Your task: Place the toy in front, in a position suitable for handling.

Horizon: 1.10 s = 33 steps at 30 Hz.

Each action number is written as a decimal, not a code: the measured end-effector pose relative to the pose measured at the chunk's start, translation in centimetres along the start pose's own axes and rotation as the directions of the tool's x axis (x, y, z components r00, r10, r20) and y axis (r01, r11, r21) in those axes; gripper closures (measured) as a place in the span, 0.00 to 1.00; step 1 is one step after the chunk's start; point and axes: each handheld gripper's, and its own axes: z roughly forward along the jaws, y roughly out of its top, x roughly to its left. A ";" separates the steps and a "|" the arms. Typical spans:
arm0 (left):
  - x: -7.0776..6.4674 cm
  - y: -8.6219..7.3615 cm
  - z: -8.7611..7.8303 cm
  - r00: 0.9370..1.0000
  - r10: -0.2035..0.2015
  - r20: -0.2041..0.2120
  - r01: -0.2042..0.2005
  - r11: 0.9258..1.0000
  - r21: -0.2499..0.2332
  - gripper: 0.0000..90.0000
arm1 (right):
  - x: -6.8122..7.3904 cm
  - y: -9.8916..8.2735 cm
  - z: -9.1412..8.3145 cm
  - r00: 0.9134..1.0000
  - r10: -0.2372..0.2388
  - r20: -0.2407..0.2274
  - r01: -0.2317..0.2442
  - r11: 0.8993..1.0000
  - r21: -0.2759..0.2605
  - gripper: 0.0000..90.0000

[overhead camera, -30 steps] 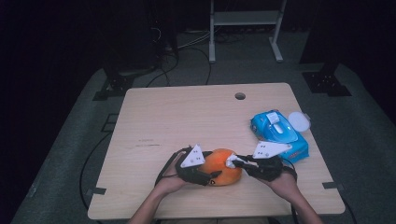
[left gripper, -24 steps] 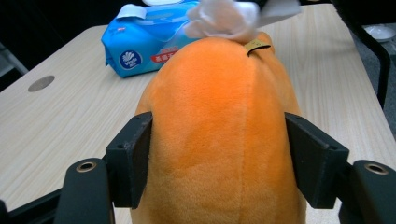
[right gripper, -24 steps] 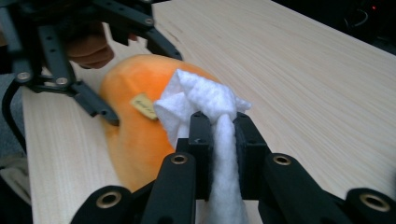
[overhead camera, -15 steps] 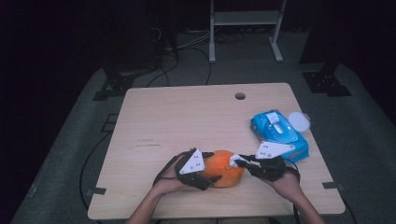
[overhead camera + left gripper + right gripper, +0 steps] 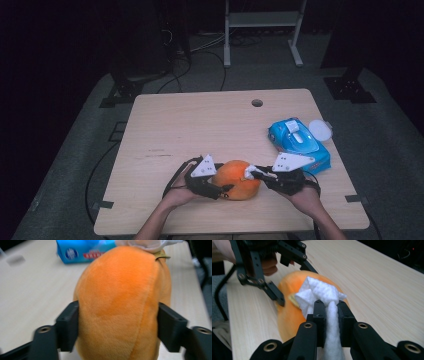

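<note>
Left gripper (image 5: 222, 189) jaws, just closing, clamp the orange plush pumpkin (image 5: 239, 179) at the near table (image 5: 210, 125) edge; right gripper (image 5: 256, 173), level beside it, pinches a white wipe (image 5: 322, 293) against its top.

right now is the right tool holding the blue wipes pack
No, the right tool is clamped on a white wipe pressed against the orange plush toy.

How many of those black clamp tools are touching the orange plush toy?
2. The left gripper squeezes the orange plush toy's sides; its jaws just closed in. The right gripper presses a white wipe against the toy's top.
</note>
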 end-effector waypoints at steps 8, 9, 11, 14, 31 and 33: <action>-0.6 0.3 0.3 0.994 0.092 -0.055 -0.093 0.996 -0.007 0.28 | 0.1 0.3 -0.2 1.000 0.007 -0.018 -0.007 0.999 -0.036 0.88; -0.2 0.1 0.4 0.999 0.036 -0.041 -0.036 0.999 -0.004 0.21 | 0.0 0.2 -0.2 1.000 0.006 -0.014 -0.007 1.000 -0.028 0.88; 0.6 -0.2 0.3 0.998 -0.047 -0.031 0.048 0.999 0.004 0.12 | -0.3 -0.2 -0.1 1.000 0.003 0.008 -0.003 1.000 -0.004 0.88; 0.6 -0.4 0.1 0.999 -0.039 -0.031 0.039 0.999 -0.014 0.24 | -0.9 -0.8 -0.2 0.999 0.040 0.007 -0.040 0.999 -0.004 0.88; -0.8 0.2 0.4 0.994 0.101 -0.041 -0.101 0.995 -0.007 0.30 | -1.4 -1.2 -0.9 0.998 0.030 0.057 -0.030 0.999 -0.013 0.88; -1.1 0.5 0.6 0.992 0.117 -0.046 -0.117 0.993 -0.003 0.30 | -1.1 -0.9 -0.8 0.998 0.021 0.056 -0.020 1.000 -0.014 0.88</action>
